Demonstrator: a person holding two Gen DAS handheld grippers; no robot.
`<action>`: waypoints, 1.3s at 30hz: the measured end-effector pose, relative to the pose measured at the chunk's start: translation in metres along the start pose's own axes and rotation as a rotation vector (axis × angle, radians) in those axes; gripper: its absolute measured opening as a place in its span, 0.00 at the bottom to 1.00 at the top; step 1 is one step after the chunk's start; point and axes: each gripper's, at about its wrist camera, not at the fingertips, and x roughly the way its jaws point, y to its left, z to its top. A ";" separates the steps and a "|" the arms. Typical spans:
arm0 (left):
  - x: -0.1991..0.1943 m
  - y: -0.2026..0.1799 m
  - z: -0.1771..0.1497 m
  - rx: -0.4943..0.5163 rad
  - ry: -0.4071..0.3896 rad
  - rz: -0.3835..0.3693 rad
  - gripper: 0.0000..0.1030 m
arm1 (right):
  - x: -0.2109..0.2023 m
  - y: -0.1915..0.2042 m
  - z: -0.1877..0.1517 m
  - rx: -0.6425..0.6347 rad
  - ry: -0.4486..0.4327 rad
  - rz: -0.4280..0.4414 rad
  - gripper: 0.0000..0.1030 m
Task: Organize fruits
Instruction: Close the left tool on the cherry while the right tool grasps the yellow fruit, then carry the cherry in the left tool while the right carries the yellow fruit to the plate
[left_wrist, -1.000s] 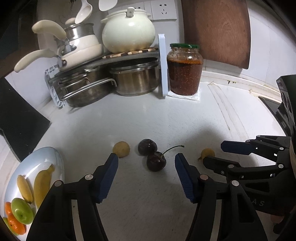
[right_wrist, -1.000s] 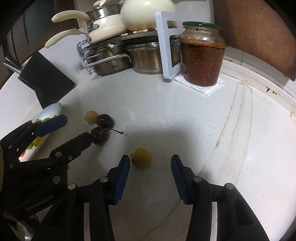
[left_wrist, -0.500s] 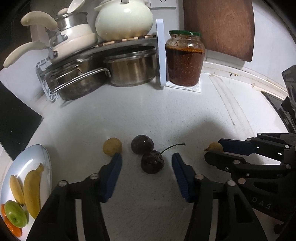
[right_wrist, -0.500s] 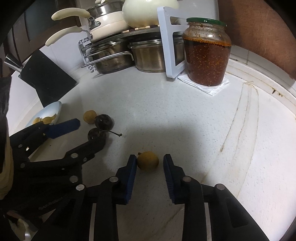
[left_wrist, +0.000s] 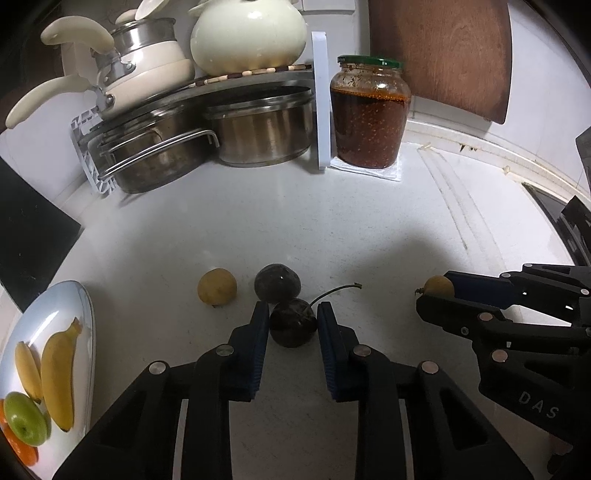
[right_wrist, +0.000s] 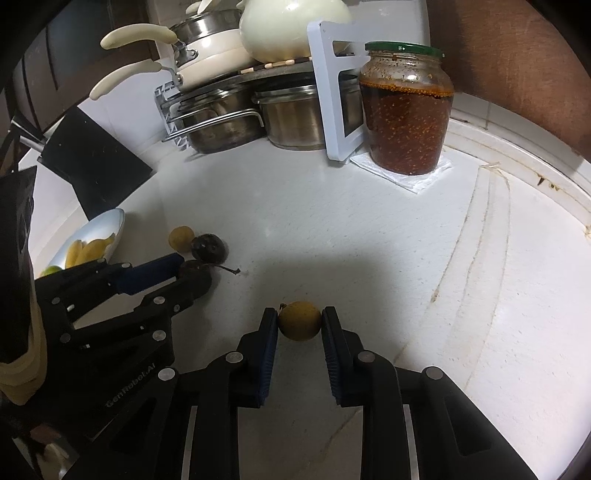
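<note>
Stemmed cherry (left_wrist: 293, 328) on the white counter (left_wrist: 295, 221), left gripper (left_wrist: 291, 323) just closed on it, second cherry (left_wrist: 277, 283) touching behind, yellow fruit (right_wrist: 299, 319) to the right — pinched by the right gripper (right_wrist: 300, 320), another yellow fruit (left_wrist: 217, 287) left, plate (left_wrist: 70, 306) of bananas (left_wrist: 57, 373) far left.

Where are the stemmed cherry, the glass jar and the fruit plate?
stemmed cherry (left_wrist: 293, 326): left wrist view, middle of its dark body.
glass jar (left_wrist: 369, 122): left wrist view, middle of its glass wall.
fruit plate (left_wrist: 55, 302): left wrist view, bare upper part.
</note>
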 end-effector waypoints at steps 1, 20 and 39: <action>-0.003 0.000 0.000 -0.004 -0.006 -0.001 0.26 | -0.001 0.000 0.000 0.002 -0.001 0.003 0.25; -0.072 0.000 -0.010 -0.110 -0.112 0.086 0.26 | -0.057 0.013 -0.002 -0.013 -0.090 0.044 0.25; -0.159 0.010 -0.023 -0.183 -0.264 0.240 0.26 | -0.115 0.052 0.004 -0.101 -0.201 0.142 0.25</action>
